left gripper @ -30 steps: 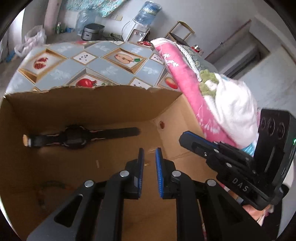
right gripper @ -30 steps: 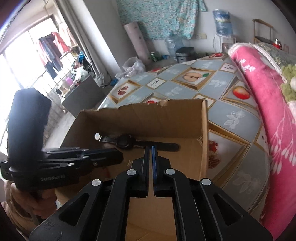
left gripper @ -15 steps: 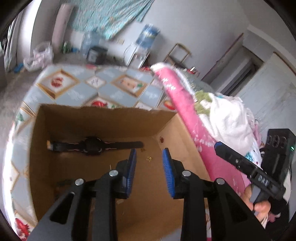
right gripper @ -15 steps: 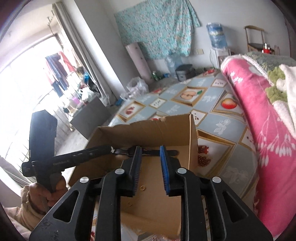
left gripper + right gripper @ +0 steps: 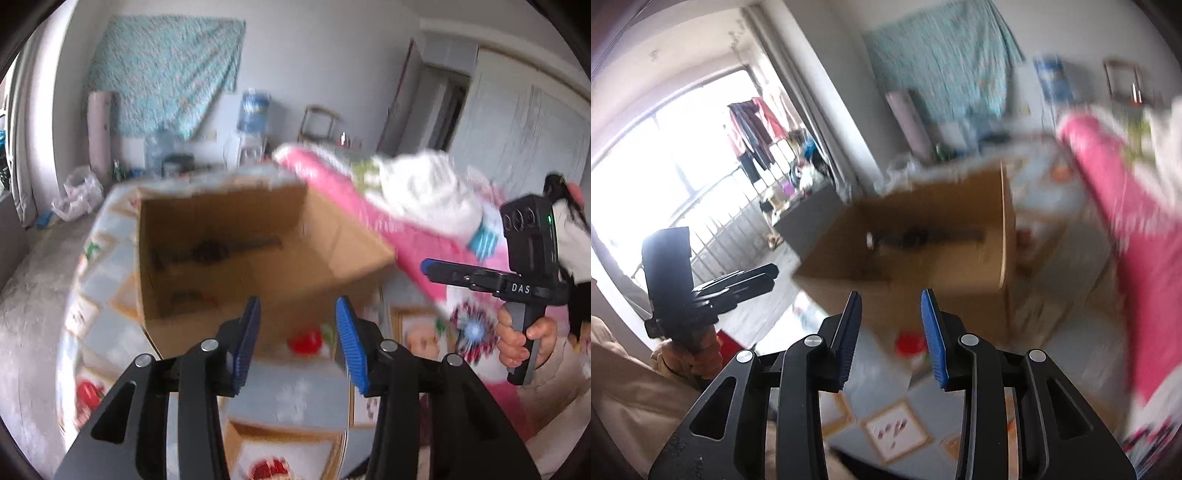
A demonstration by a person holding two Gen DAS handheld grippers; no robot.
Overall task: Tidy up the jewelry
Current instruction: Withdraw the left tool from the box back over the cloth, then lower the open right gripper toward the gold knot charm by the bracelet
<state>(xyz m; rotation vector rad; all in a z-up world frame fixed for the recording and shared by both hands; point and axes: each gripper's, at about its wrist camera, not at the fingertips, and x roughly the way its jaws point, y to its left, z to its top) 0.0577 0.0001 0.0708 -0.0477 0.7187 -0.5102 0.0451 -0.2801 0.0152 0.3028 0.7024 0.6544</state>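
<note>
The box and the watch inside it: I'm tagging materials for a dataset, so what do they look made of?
The box looks like plain brown corrugated cardboard, matte, with a ragged torn top rim. The watch lying on its floor is black and dull; its strap looks like rubber or plastic, though motion blur leaves that open. A small pale end shows, perhaps the buckle.

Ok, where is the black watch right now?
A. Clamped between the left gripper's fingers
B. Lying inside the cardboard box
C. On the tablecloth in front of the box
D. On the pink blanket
B: the black watch lies on the floor of the cardboard box, and both the left gripper and the right gripper are open with nothing between their fingers.
</note>
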